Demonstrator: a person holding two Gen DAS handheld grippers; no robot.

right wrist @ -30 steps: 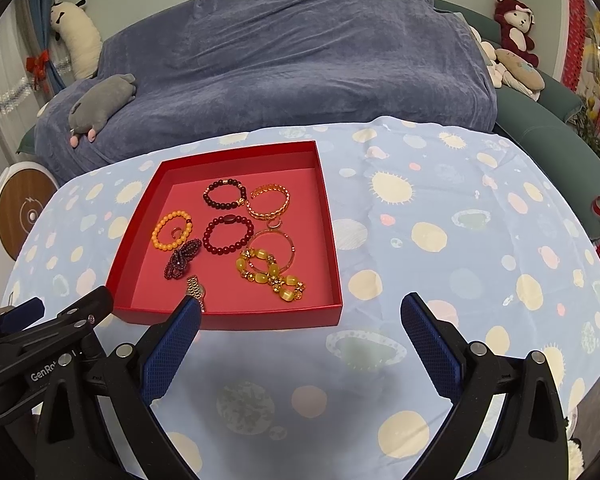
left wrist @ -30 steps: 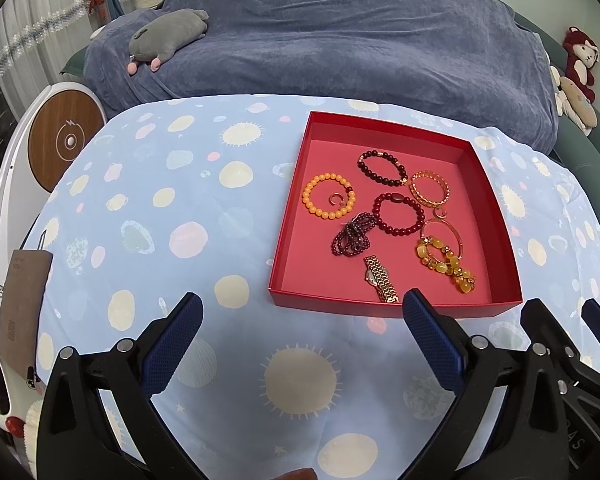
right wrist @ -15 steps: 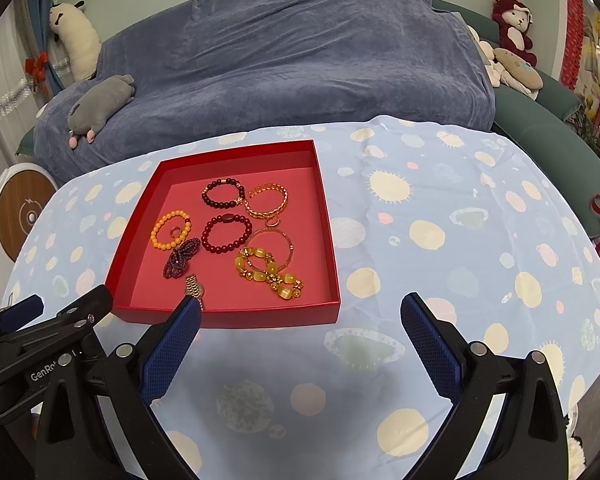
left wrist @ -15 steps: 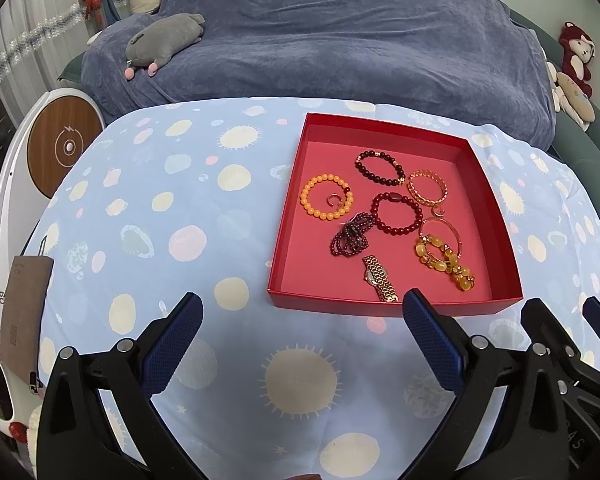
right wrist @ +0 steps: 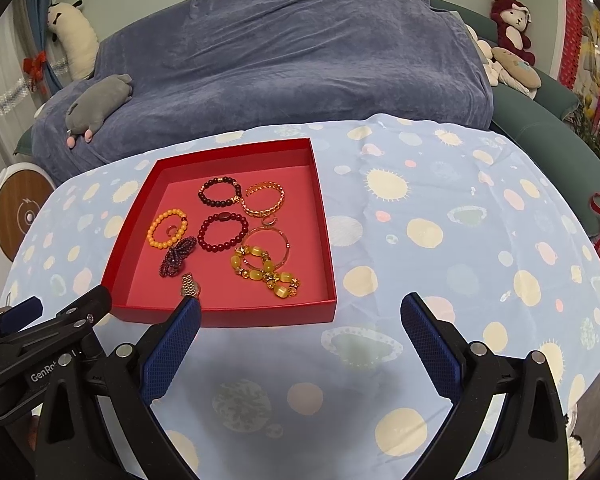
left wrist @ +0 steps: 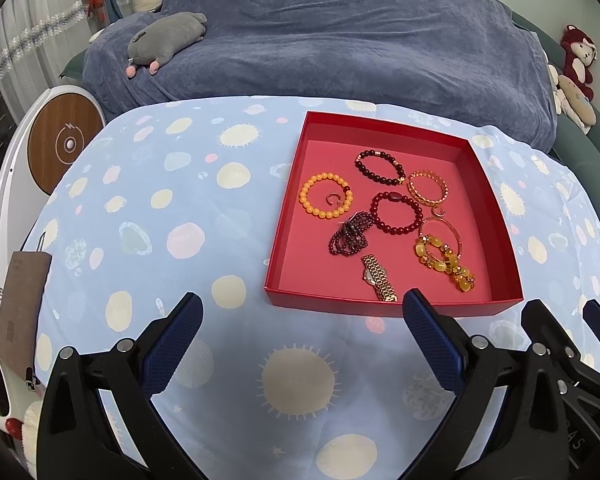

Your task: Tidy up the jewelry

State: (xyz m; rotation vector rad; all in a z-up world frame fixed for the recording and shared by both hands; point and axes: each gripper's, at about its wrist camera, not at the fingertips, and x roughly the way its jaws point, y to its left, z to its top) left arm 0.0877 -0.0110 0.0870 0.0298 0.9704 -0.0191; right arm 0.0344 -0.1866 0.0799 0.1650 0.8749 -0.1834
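— How far along was it?
— Seemingly finished: the bracelets (left wrist: 326,201) and watch (left wrist: 377,277) lay in the red tray (left wrist: 384,304) on the worktop; left gripper (left wrist: 300,344) and right gripper (right wrist: 298,344) were spread, empty.

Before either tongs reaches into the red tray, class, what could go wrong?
1. The yellow bead strand lies across the thin gold hoop, so lifting one may drag the other.
2. The gold watch lies close to the red tray's near wall, leaving little room for the open left tongs.
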